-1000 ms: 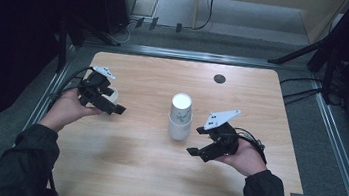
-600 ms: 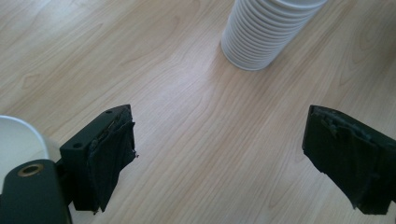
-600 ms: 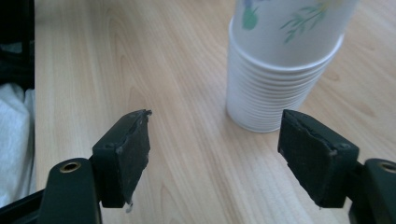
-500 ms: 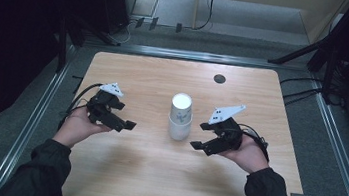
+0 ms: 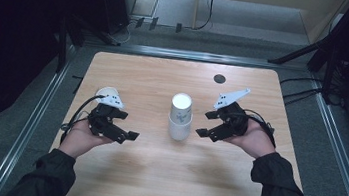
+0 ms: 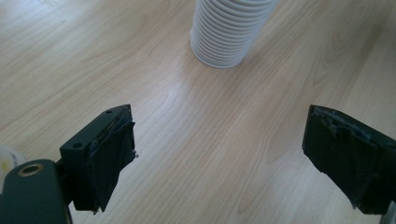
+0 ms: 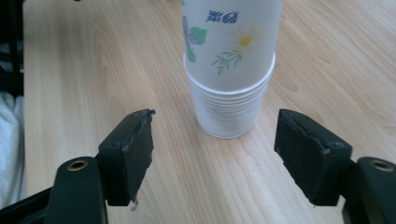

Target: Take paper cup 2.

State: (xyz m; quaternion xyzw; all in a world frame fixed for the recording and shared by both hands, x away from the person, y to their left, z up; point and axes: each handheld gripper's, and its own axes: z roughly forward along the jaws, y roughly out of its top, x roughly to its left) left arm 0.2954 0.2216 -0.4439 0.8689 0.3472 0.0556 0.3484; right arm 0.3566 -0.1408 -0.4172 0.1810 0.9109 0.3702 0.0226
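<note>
- We see a stack of paper cups [image 5: 180, 116] standing upright near the middle of the wooden bench [image 5: 165, 76]. It is in the same spot as it was a moment ago.
- The top cup has small flowers and blue writing on its side, as the right gripper view shows [image 7: 233, 42]. The cups under it show as many white rims.
- Our left claw [image 5: 126, 125] is held just over the bench, to the left of the cups and apart from them. Its jaws are wide apart and hold nothing.
- A second ago the left claw was farther back, by the left edge of the bench. Now it has come closer to us and nearer to the cups.
- In the left gripper view the bottom of the cup stack [image 6: 229, 32] sits up ahead, past the two black jaws.
- Our right claw [image 5: 206, 123] is just to the right of the cups, not touching them. Its jaws are wide too and hold nothing.
- The right claw has stayed in almost the same place, only tipped a little higher.
- In the right gripper view the cups stand between the two jaws, but farther off.
- A small dark round thing [image 5: 219, 78] lies on the far part of the bench. It has not moved.
</note>
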